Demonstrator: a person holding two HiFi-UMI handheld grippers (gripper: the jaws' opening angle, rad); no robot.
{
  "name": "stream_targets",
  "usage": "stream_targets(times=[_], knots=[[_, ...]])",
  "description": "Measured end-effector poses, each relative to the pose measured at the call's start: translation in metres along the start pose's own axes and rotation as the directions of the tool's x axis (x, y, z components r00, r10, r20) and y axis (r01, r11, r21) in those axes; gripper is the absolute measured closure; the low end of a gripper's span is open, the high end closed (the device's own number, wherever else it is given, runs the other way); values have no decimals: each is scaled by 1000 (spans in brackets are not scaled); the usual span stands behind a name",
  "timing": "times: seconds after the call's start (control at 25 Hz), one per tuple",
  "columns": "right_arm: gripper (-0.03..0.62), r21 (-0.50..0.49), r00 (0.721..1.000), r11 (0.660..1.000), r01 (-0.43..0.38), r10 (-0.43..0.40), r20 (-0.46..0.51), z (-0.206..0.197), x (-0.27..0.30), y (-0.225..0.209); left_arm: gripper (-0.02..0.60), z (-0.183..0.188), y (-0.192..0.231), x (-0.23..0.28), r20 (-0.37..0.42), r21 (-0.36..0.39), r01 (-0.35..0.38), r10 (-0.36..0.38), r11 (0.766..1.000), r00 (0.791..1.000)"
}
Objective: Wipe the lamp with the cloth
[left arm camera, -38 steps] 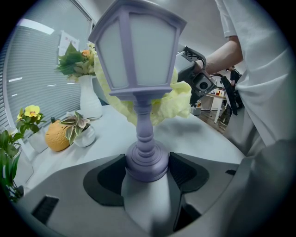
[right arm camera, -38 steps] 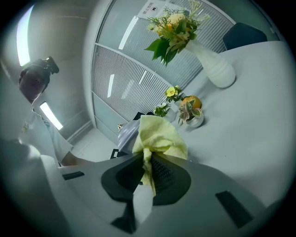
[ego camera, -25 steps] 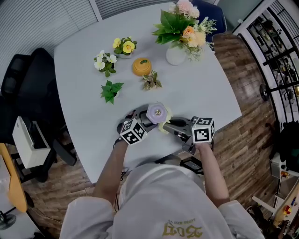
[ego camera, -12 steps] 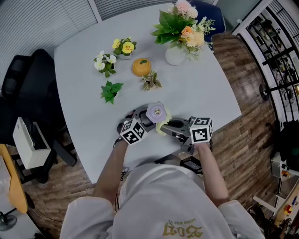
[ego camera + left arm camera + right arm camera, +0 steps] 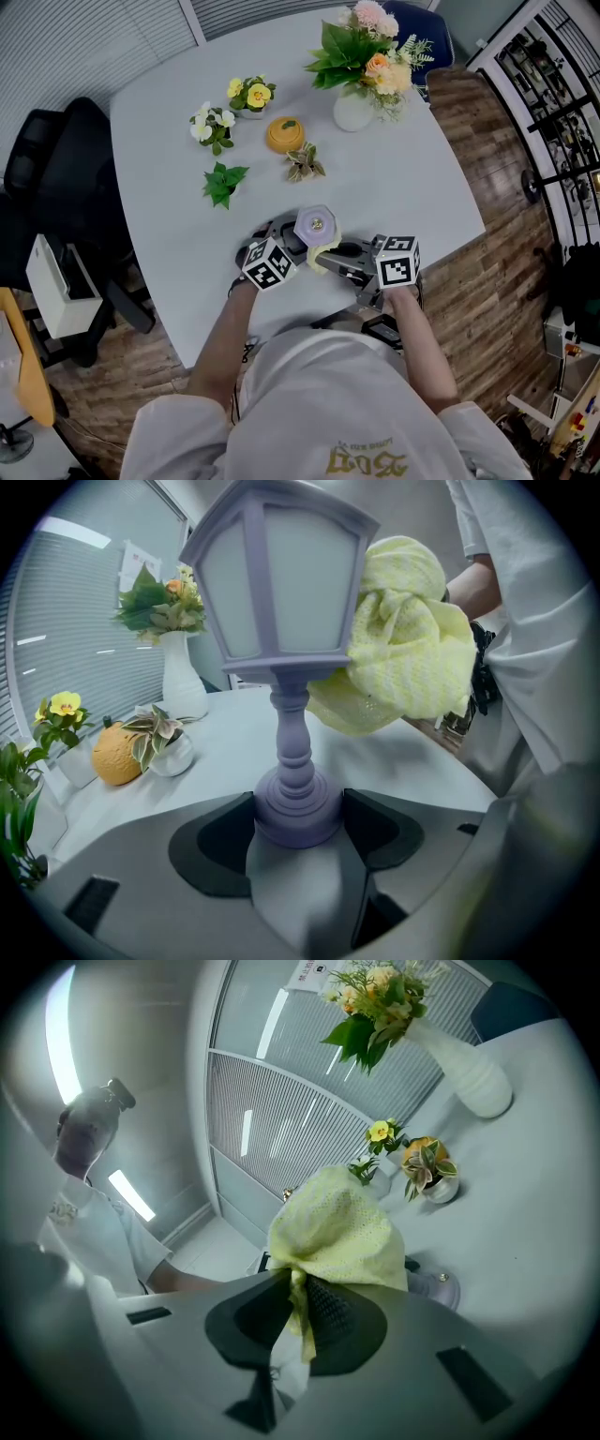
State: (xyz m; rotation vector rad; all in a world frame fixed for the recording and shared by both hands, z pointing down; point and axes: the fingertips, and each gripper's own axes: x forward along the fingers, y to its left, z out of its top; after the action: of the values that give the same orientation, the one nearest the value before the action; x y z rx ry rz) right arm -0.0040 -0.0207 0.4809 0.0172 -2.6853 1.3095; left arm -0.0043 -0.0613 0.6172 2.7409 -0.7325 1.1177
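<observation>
Gold print (image 5: 367, 461) on the shirt (image 5: 309, 394) cannot be read.

Person: white short-sleeved shirt (image 5: 319, 403) with gold print. Left gripper (image 5: 295, 822) and right gripper (image 5: 295, 1312): grey bodies, black-lined jaws, each bearing a black-and-white marker cube (image 5: 269, 263).

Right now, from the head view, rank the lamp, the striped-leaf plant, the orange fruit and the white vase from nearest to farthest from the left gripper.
1. lamp: its base is clamped in the left gripper.
2. striped-leaf plant: just beyond the lamp.
3. orange fruit: behind the plant, slightly left.
4. white vase: farthest back, off to the right.
</observation>
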Motion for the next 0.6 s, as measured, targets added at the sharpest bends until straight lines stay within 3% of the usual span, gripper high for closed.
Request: stream_targets(times=[0.6], knots=[[548, 38, 1000, 999, 5, -4, -24, -5, 7, -12, 276, 0, 1, 1, 1, -1, 1, -1, 1000, 1000]])
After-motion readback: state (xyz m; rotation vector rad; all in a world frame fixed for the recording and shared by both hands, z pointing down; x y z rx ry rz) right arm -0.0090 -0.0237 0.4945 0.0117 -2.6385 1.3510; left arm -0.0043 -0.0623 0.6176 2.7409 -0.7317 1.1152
